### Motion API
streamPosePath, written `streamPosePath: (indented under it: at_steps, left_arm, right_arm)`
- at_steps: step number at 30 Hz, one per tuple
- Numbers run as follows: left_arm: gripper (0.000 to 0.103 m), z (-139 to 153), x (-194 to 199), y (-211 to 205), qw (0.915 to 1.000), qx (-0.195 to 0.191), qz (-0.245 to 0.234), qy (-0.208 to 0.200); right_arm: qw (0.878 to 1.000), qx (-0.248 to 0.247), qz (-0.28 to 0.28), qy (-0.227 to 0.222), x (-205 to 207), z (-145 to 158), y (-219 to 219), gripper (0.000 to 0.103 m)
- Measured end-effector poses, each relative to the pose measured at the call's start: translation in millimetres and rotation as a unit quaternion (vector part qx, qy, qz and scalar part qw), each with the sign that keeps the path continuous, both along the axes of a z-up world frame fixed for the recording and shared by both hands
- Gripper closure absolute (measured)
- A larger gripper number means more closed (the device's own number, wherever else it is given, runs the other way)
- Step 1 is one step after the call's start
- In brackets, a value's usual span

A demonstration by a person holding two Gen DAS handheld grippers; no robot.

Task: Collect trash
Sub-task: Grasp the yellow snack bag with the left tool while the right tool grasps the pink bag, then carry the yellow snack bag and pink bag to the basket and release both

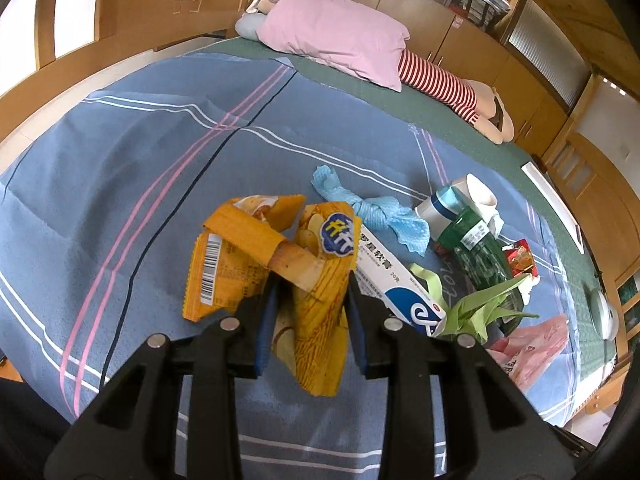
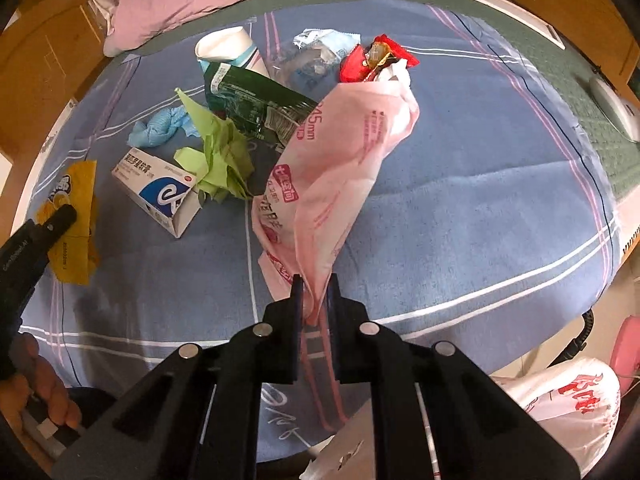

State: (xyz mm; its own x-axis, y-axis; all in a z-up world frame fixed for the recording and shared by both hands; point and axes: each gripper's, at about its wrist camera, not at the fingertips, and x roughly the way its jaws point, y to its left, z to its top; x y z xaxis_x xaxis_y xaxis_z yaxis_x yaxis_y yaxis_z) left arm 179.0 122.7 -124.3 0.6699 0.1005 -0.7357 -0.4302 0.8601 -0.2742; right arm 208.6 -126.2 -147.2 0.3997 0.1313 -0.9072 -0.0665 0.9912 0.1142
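My left gripper [image 1: 311, 280] is shut on a crumpled yellow chip bag [image 1: 280, 264], held just above the blue blanket [image 1: 120, 200]. My right gripper [image 2: 314, 284] is shut on the near end of a pink plastic wrapper [image 2: 340, 168] that stretches away across the bed. Between the two lies a heap of trash: a white and blue box [image 2: 160, 196], crumpled green paper [image 2: 220, 156], a dark green packet [image 2: 252, 108], a knotted blue cloth [image 2: 160, 128], a paper cup [image 2: 228, 48] and a red snack wrapper [image 2: 372, 60]. The left gripper [image 2: 60, 216] also shows at the right wrist view's left edge.
A pink pillow [image 1: 332, 36] and a striped plush toy [image 1: 440, 76] lie at the head of the bed. Wooden cabinets [image 1: 500, 64] line the wall behind. A white bag with red print [image 2: 568, 404] sits off the bed's edge at lower right. A person's hand [image 2: 44, 396] shows at lower left.
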Motion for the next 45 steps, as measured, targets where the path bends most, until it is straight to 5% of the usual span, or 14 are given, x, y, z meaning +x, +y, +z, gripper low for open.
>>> streamPosePath:
  at_steps: [13,15,17,19,22,31,40,45]
  left_arm:
    - [0.067,-3,1,2,1.0000,-0.005,-0.002,0.007]
    - [0.066,-3,1,2,0.9999,-0.006,-0.001,0.009]
    - [0.065,-4,2,3,0.9999,-0.008,0.000,0.011]
    - [0.065,-4,2,4,0.9999,-0.009,0.002,0.013]
    - [0.064,-5,3,4,0.9998,-0.010,0.004,0.015]
    - [0.062,-6,1,6,0.9997,-0.013,0.013,0.016]
    - [0.058,-7,-2,11,0.9992,-0.025,0.027,0.016]
    - [0.049,-8,-6,15,0.9985,-0.036,0.040,0.014]
  right_arm:
    - [1.000,0.001,0.004,0.009,-1,-1,5,0.089]
    - [1.000,0.014,-0.003,0.012,-1,-1,2,0.083]
    - [0.999,0.033,-0.013,0.013,0,0,-2,0.059]
    - [0.999,0.043,-0.028,0.007,1,3,-7,0.045]
    - [0.997,0.061,-0.046,0.001,8,8,-12,0.045]
    - [1.000,0.019,-0.020,0.011,22,-3,12,0.046]
    - [0.999,0.013,0.006,0.028,13,-16,23,0.081]
    - [1.000,0.019,0.004,0.020,10,-10,20,0.086]
